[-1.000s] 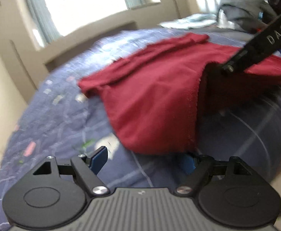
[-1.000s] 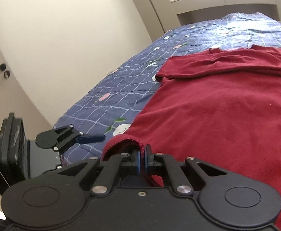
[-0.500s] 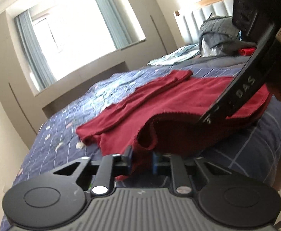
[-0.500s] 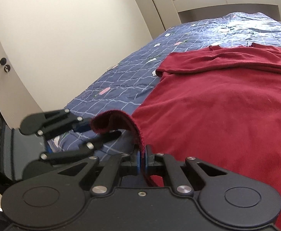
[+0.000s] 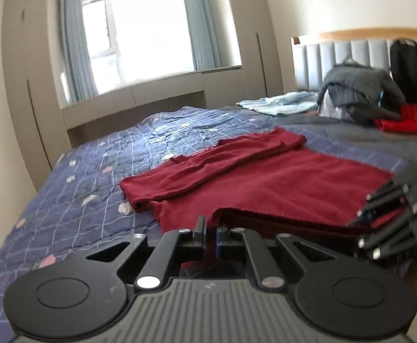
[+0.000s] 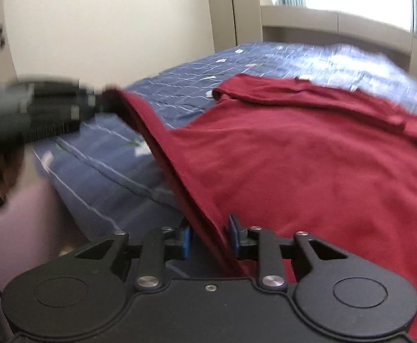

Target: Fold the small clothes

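Left gripper [image 5: 210, 232]: pinching dark red knit shirt [image 5: 280, 180] hem; fingertips hidden by cloth.
Right gripper [image 6: 210, 235]: just opening, hem loose between; blurred in left view.

No readable text, label, brand, number or sign showing in either view. Black claw housings, dark red knit garment [image 5: 280, 183] and blue checked floral quilt [image 5: 94, 177] all showing plain surfaces; far items by headboard appearing too blurred to read.

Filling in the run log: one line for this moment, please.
left gripper: shut on shirt hem | right gripper: just opened, hem between jaws | bed
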Demonstrator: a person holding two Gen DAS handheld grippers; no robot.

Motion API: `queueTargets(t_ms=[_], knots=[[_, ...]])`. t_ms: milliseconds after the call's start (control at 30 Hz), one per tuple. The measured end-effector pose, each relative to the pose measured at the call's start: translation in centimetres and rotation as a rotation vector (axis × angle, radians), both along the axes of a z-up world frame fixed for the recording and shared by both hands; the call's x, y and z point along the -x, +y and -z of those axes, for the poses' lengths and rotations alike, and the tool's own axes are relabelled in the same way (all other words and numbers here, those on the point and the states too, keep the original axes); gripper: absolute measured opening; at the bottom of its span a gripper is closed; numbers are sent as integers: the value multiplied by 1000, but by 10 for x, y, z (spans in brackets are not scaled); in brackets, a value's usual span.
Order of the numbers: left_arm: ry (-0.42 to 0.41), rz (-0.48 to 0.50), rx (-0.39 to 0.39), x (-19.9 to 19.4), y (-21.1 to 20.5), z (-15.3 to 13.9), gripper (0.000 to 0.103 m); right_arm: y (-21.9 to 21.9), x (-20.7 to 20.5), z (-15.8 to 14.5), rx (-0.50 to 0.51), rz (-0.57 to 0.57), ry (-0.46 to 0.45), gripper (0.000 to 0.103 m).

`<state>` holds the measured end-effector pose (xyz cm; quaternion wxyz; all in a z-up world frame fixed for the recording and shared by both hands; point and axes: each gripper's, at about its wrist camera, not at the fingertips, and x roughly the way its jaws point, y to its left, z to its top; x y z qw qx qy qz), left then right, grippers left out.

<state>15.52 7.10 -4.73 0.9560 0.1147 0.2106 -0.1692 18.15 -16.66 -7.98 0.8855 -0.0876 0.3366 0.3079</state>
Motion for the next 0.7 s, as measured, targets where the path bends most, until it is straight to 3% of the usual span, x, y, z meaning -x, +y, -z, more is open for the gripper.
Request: queueTargets(t_ms=[167,700], knots=[[11,-9,45,-9,7,-14,5,-14,12,1,133,40,-98,29],[77,-85,111,-6,19,-13,5,-127,13,11,338,215,-64,23]])
